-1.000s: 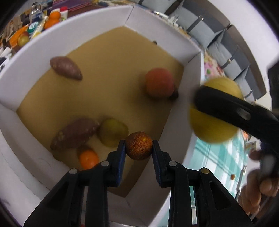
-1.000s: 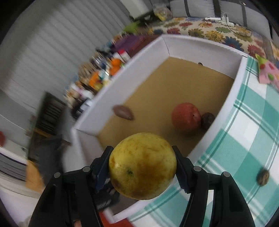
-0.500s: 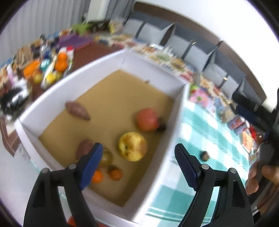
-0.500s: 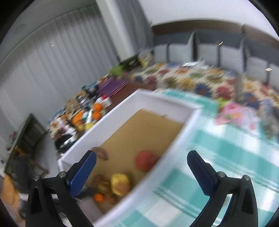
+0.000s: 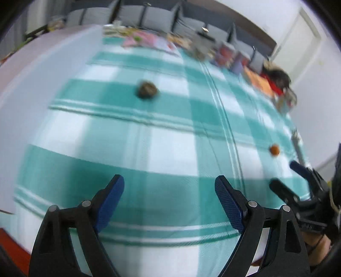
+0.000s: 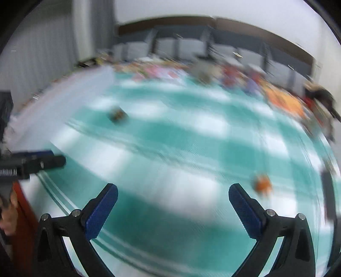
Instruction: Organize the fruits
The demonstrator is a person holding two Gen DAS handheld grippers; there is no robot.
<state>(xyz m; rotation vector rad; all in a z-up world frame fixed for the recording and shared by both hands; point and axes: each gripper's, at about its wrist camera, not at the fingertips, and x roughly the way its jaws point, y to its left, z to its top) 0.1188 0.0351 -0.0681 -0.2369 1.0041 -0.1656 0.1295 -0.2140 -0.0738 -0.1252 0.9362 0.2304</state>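
A dark brown fruit [image 5: 147, 89] lies on the teal checked tablecloth [image 5: 170, 149], ahead of my open, empty left gripper [image 5: 169, 187]. A small orange fruit [image 5: 274, 149] lies far right. In the blurred right wrist view, my right gripper [image 6: 173, 197] is open and empty above the cloth. The orange fruit [image 6: 262, 183] is just ahead and right of its right finger. The brown fruit [image 6: 117, 114] is far left. The white box wall [image 5: 32, 70] runs along the left. The right gripper also shows in the left wrist view [image 5: 298, 176].
Colourful packets and clutter [image 5: 230, 57] line the table's far edge, with grey chairs [image 5: 149, 15] behind. The left gripper's black tip [image 6: 49, 159] shows at the left of the right wrist view. A red table edge [image 5: 10, 247] is at lower left.
Both grippers let go of their fruits into the box, opened wide, and swung right, away from the box and over the tablecloth. The box interior has left both views.
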